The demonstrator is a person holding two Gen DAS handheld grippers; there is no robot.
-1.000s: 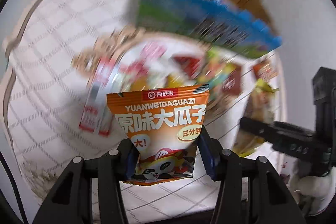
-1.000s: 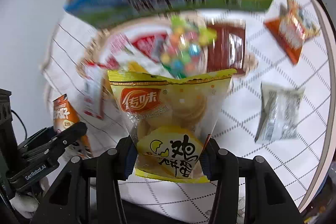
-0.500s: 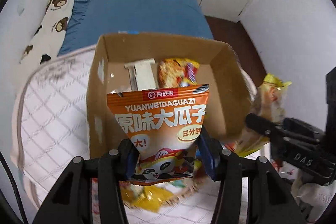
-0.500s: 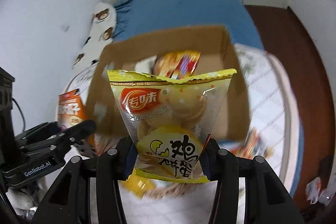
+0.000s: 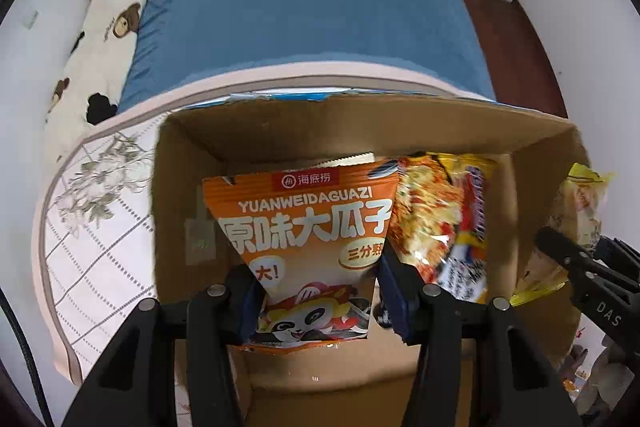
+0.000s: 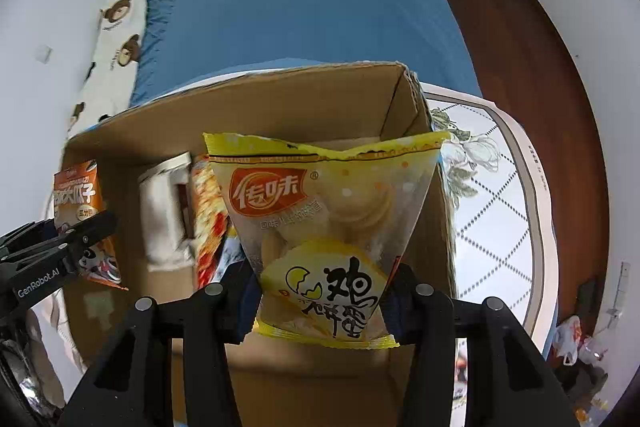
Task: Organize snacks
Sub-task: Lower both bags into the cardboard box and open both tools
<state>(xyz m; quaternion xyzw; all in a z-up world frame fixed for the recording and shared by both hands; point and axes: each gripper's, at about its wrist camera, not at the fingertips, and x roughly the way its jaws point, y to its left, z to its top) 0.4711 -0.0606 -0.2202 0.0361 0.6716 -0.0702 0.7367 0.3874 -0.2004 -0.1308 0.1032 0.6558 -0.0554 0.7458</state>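
My left gripper (image 5: pixel 316 297) is shut on an orange sunflower-seed packet (image 5: pixel 308 227) and holds it over the open cardboard box (image 5: pixel 360 123). My right gripper (image 6: pixel 322 291) is shut on a yellow egg-biscuit packet (image 6: pixel 320 211) and holds it over the right part of the same box (image 6: pixel 256 99). Inside the box lie a yellow-red noodle packet (image 5: pixel 440 219) and a white packet (image 6: pixel 164 211). The right gripper and its yellow packet (image 5: pixel 576 215) show at the right edge of the left wrist view. The left gripper with the orange packet (image 6: pixel 80 203) shows at the left of the right wrist view.
The box stands on a white quilted mat (image 5: pixel 88 227) with grid lines, which also shows in the right wrist view (image 6: pixel 492 195). Behind it is a blue bed sheet (image 5: pixel 304 7) with a bear-print pillow (image 5: pixel 100 39). Brown floor (image 6: pixel 532 67) lies to the right.
Both grippers have risen from the snack pile on the mat and moved forward over the open box, each still holding its packet. The box interior now fills both views.
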